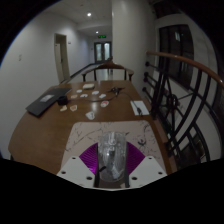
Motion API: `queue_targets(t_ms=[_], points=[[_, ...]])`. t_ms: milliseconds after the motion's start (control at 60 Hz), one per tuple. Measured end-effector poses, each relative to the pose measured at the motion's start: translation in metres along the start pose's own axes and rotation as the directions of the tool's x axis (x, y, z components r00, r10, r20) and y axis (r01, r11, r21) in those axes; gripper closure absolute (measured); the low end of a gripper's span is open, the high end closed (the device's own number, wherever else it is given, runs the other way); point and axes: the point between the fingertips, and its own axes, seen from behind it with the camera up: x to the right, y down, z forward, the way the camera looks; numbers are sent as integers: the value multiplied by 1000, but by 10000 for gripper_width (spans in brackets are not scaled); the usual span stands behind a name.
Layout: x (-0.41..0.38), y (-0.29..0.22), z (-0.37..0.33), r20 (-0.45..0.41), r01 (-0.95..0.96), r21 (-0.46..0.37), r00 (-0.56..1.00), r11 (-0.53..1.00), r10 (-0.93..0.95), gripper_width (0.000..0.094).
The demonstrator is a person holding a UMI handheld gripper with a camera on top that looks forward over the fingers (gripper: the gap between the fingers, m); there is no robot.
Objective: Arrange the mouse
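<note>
My gripper [112, 162] is shut on a pale grey, shiny mouse [112, 148]. The mouse stands upright between the two purple pads [92, 158], which press on both of its sides. I hold it above the near end of a long wooden table [45, 128]. The lower part of the mouse is hidden between the fingers.
A dark laptop [47, 102] lies on the table at the left. Small papers and objects [100, 99] and a dark item [138, 105] lie further along it. A chair [106, 70] stands at the far end. A dark railing [185, 95] runs along the right.
</note>
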Motion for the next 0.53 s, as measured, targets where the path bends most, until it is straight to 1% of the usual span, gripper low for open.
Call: queue_targets(t_ms=[83,117,133,150,217,250,267,283,350,367,417,467,533], points=[[-1,17,11,11,-4,-47,1000,999,4,597],[0,13,12,13,0,-24,1000,1000,0,592],[1,15,12,12,2,-31,1000,1000,-1,579],[1,15,12,13,2,-31,1000,1000,-1,522],[0,15,12,28,18,-46,999,999,-16,433],[1,18,9,36,31,-56,999,998,-29,411],[1,18,7,39,39,-60,999,997,-37,315],[2,19,4,40,46,-60,998,997,-44,315],[10,17,-15,37,64,-39,997,997,-63,124],[12,17,-21,39,68,-33,997,997,-66,61],[19,18,-41,51,68,-15,996,998,-67,99],[25,23,-62,68,56,-1,996,998,-56,86],[37,39,-89,86,38,-10,996,999,-37,86]])
